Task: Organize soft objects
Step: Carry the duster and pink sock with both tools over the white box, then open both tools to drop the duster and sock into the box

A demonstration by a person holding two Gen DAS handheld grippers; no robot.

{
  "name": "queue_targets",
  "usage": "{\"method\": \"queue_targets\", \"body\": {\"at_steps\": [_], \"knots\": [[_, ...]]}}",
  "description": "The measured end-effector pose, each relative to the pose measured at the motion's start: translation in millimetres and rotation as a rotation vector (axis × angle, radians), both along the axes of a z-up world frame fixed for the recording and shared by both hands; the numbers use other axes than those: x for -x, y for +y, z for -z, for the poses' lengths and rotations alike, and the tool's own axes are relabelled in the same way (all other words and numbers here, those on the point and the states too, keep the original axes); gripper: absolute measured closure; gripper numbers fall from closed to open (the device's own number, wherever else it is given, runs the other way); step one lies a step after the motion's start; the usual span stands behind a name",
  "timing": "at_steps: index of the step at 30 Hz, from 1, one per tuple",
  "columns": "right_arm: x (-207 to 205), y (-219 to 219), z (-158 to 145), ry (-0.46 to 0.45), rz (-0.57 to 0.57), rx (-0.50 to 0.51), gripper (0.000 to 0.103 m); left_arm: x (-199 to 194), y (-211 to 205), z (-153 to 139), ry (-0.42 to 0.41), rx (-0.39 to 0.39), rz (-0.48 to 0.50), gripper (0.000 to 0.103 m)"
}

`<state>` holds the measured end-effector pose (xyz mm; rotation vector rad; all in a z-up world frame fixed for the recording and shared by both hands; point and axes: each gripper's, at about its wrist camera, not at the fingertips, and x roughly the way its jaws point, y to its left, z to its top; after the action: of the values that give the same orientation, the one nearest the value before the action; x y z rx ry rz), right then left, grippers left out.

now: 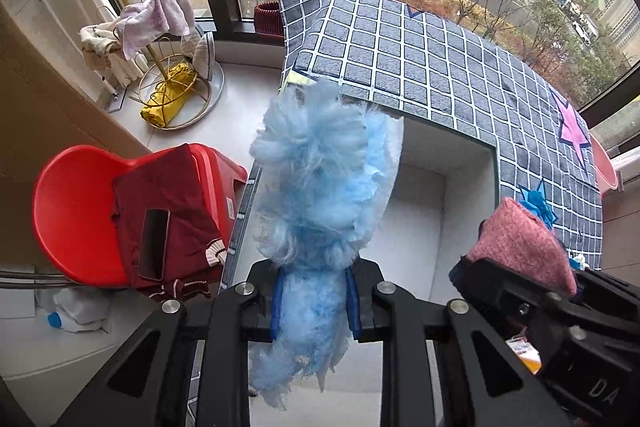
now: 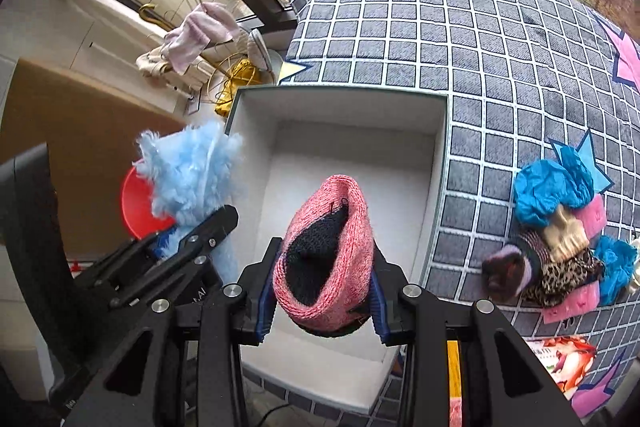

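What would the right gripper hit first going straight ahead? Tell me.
Most likely the floor of the white box. The right gripper, shut on the pink sock, points into the open box, and nothing shows between them. Depth is unclear, so the far wall could come first.

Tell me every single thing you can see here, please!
duster: one, fluffy light blue, held in the left gripper above the box
knitted hat: one, pink with dark inside, held in the right gripper above the box
box: one, white inside, open, on the table
tablecloth: one, grey with white grid and stars, over the table
pile of soft things: one heap, blue, pink, leopard print, right of the box
chair: one, red, left of the table
sweater: one, dark red, on the chair
phone: one, dark, on the sweater
umbrella: one, yellow, in a gold stand
left gripper: one, black, shut
right gripper: one, black, shut
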<state>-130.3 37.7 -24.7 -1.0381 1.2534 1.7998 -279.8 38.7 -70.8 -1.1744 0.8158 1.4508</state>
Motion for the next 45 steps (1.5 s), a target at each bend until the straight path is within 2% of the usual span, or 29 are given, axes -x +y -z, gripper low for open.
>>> {"method": "queue_targets", "body": {"at_steps": [11,22,26,27,28,29,30,34,36,37,40,45], "knots": [[-1,18,12,-0.008,0.025,0.021,0.063,0,15,19,-0.01,0.038,-0.004,0.077],[2,26,19,-0.021,0.028,0.028,0.063,0,20,23,-0.011,0.031,0.007,0.076],[2,29,21,-0.027,0.031,0.029,0.063,-2,21,22,-0.003,0.022,0.023,0.066],[3,30,21,-0.025,0.031,0.029,0.063,-2,22,22,0.001,0.017,0.027,0.056],[2,31,21,-0.017,0.029,0.032,0.061,-2,22,22,0.002,0.015,0.029,0.039],[2,31,20,-0.007,0.027,0.031,0.05,-2,22,22,-0.003,0.012,0.03,0.034],[2,31,19,-0.002,0.026,0.03,0.046,0,22,22,0.014,0.021,0.018,0.027],[-5,34,18,-0.026,0.042,0.022,0.021,8,21,19,0.003,-0.004,-0.002,0.016],[-10,34,18,-0.013,0.058,0.025,0.015,11,21,18,0.012,-0.006,-0.013,0.007],[-13,35,18,-0.007,0.064,0.026,0.013,13,21,18,0.013,-0.006,-0.022,0.0],[-17,35,14,-0.024,0.079,0.007,0.001,19,19,17,-0.019,-0.002,-0.051,0.0],[-20,34,6,-0.017,0.088,-0.003,0.001,17,15,13,-0.051,-0.001,-0.047,0.0]]}}
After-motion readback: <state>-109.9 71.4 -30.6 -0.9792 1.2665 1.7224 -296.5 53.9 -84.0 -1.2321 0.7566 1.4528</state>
